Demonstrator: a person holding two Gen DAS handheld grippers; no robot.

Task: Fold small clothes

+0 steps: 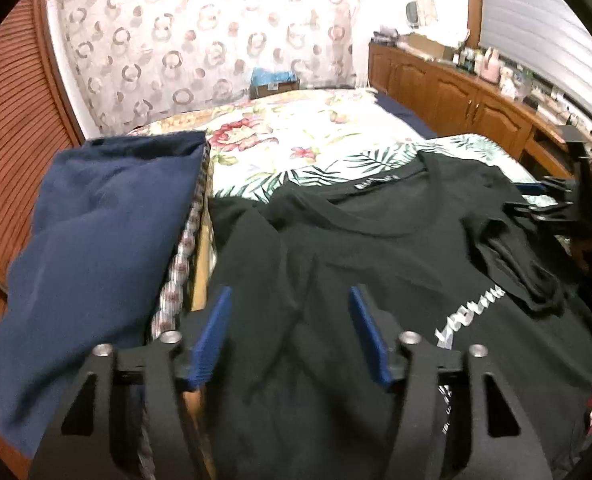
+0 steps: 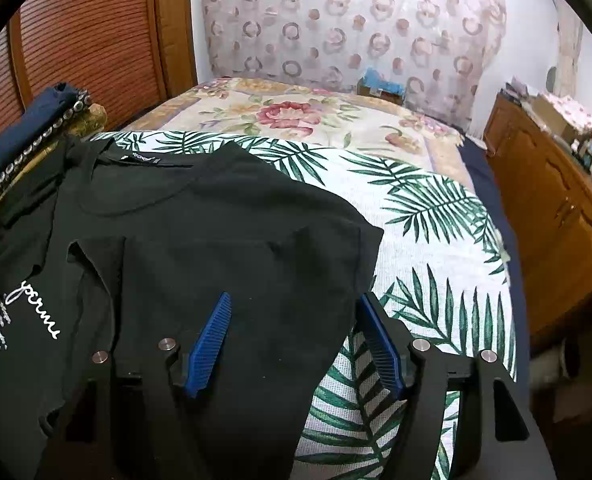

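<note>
A black T-shirt (image 2: 232, 216) with white script lettering lies spread on the bed (image 2: 428, 248), over a white cover printed with green palm leaves; its neckline points toward the far floral bedspread (image 2: 296, 116). The shirt's right side is folded in over the body, so a straight edge runs beside the leaf print. The right hand-held gripper (image 2: 296, 340) hovers over that folded edge with its blue pads apart, released and gripping nothing. The left hand-held gripper (image 1: 290, 336) hangs above the shirt's left part — pads also spread, no cloth pinched between them. Just left of the shirt sits a stack of folded clothes, a navy garment (image 1: 96, 240) on top.
</note>
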